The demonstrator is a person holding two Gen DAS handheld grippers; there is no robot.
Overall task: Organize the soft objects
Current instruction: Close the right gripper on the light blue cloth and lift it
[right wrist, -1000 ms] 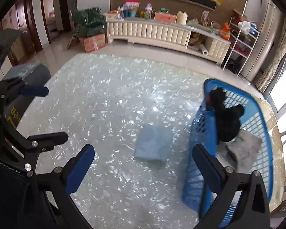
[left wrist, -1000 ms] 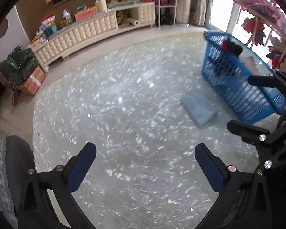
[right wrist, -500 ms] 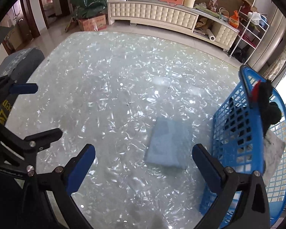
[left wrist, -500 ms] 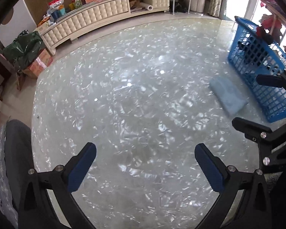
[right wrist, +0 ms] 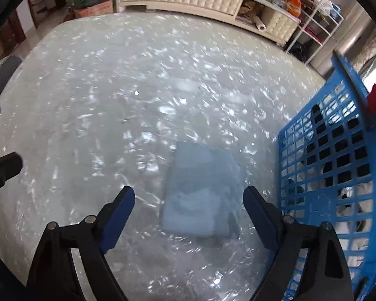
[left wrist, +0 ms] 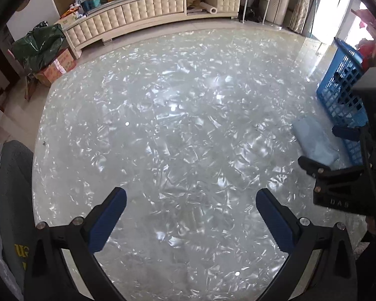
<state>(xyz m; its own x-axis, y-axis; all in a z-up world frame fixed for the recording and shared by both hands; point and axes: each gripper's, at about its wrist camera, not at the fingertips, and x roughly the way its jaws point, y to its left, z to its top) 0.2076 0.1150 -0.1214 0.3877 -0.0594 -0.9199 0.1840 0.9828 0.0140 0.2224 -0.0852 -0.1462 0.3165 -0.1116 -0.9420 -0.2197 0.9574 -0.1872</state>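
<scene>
Here the folded blue cloth (right wrist: 200, 195) lies flat on the table (right wrist: 112, 100), just left of the blue basket (right wrist: 338, 175). Both the right gripper (right wrist: 189, 205) and left gripper (left wrist: 188, 209) gape empty. It looks light and limp; pinching its near edge seems best.

A long cream tufted cabinet (left wrist: 148, 7) runs along the far wall, its top crowded with boxes and packets. A white wire rack (right wrist: 318, 17) stands at its right end. Left of it, a cardboard box (left wrist: 59, 66) sits under a dark green bag (left wrist: 37, 46). The bench (left wrist: 178, 130) has a glossy, pearly surface.
</scene>
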